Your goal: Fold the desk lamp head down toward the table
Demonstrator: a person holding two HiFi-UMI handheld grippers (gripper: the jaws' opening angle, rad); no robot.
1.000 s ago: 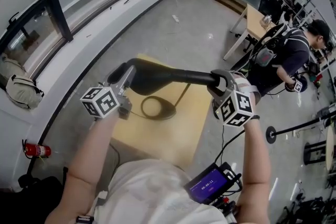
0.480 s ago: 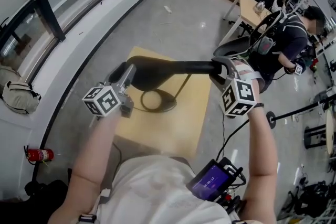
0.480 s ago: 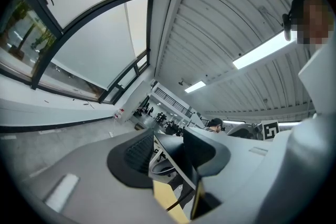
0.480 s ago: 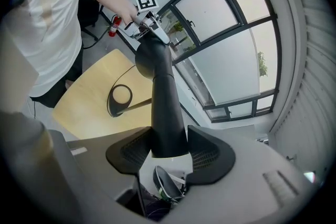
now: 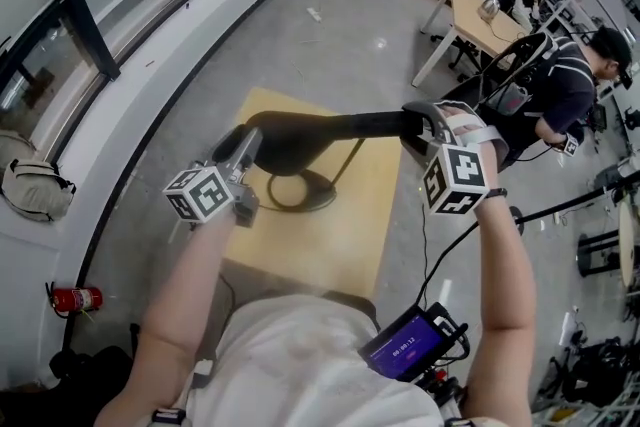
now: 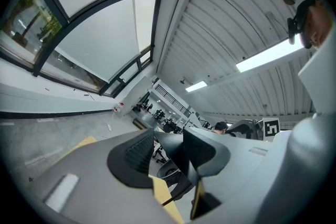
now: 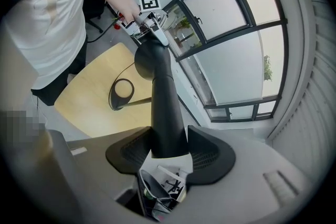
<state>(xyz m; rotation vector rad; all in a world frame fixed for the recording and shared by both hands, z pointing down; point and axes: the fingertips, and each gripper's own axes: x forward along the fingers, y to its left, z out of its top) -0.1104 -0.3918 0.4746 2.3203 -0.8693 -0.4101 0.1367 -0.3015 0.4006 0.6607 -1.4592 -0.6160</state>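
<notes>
Desk lamp (image 5: 318,196) stands on the wooden table (image 5: 335,250); its head (image 5: 320,127) is clamped by left gripper (image 5: 244,148) at 9 o'clock and right gripper (image 5: 416,120) at 3 o'clock, left end slightly lower than before.

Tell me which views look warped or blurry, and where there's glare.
Head view: sharp, window frame bowed, a glare spot on the floor. Left gripper view: heavy fisheye, ceiling light blown out, near jaws soft. Right gripper view: fisheye, lamp arm crisp.
</notes>
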